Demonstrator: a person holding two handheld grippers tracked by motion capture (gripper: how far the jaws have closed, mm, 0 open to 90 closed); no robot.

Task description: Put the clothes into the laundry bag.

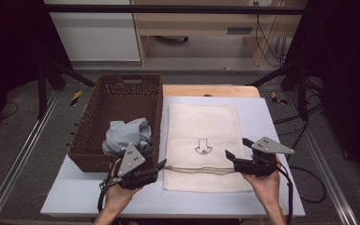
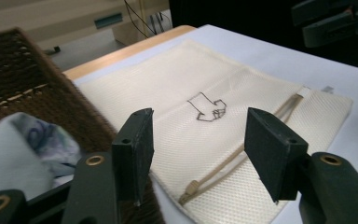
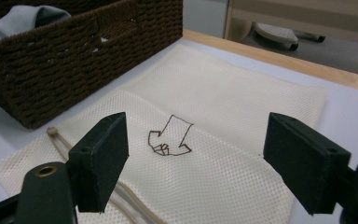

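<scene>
Left gripper (image 1: 161, 165) and right gripper (image 1: 236, 151), jaws apart and empty, flank the bag (image 1: 201, 123) lying flat beside the basket (image 1: 122, 89). Left gripper view: cord (image 2: 223, 165) crosses soft, light mesh. Right gripper view: pinching an edge looks best.

Cream mesh fabric bag (image 1: 202, 126): fine woven grid texture, dark outlined arrow drawing (image 1: 203, 146) at centre, beige drawstring cord (image 1: 201, 169). Dark brown woven wicker basket (image 1: 98, 154) holds pale grey-blue crumpled cloth (image 1: 125, 133). Light grey-white desk surface (image 1: 272, 117); tan wooden strip (image 1: 215, 90) along far edge.
</scene>
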